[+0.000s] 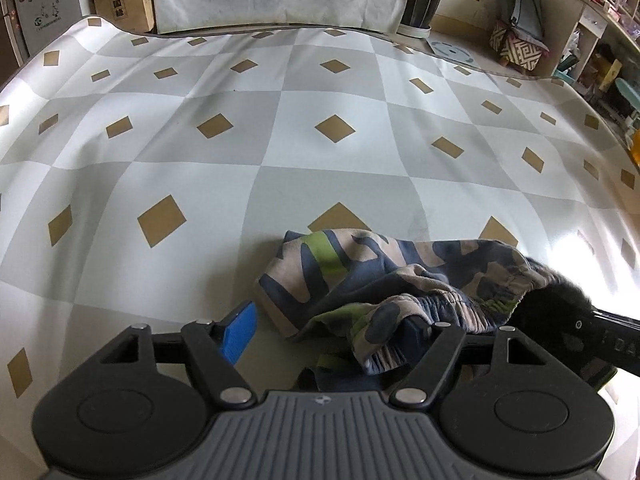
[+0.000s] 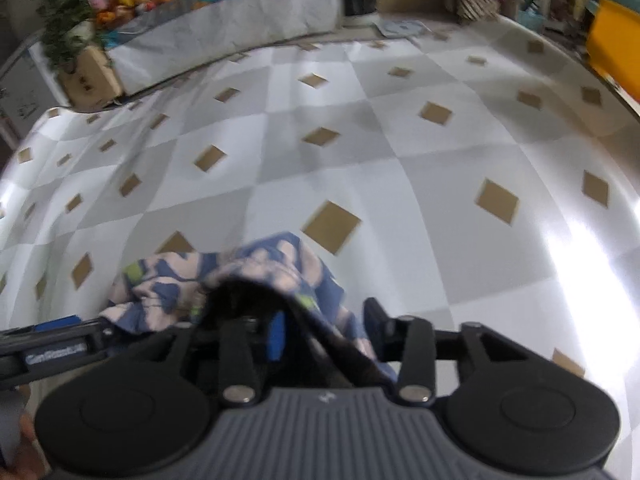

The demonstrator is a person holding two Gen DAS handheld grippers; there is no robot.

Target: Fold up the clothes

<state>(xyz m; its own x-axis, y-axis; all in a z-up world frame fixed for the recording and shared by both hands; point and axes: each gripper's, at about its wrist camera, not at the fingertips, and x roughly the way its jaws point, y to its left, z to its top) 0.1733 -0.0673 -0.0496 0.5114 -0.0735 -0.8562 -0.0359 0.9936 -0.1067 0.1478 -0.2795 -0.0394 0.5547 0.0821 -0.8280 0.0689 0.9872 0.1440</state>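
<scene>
A crumpled camouflage garment [image 1: 384, 280] lies at the near edge of the checked tablecloth [image 1: 280, 128]. The left gripper [image 1: 328, 328] stands spread, cloth draped over one finger; the right gripper [image 2: 324, 328] straddles the waistband, its grasp unclear, probably to spread it flat

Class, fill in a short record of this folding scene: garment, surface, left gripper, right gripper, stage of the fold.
garment: patterned blue, beige and green cloth, crumpled in a heap
surface: checked grey and white table cover with tan diamonds
left gripper: jaws apart, elastic hem draped over one finger, blue pad bare
right gripper: cloth lies between its fingers; grip unclear in the blur
stage of the fold: not yet laid flat
</scene>
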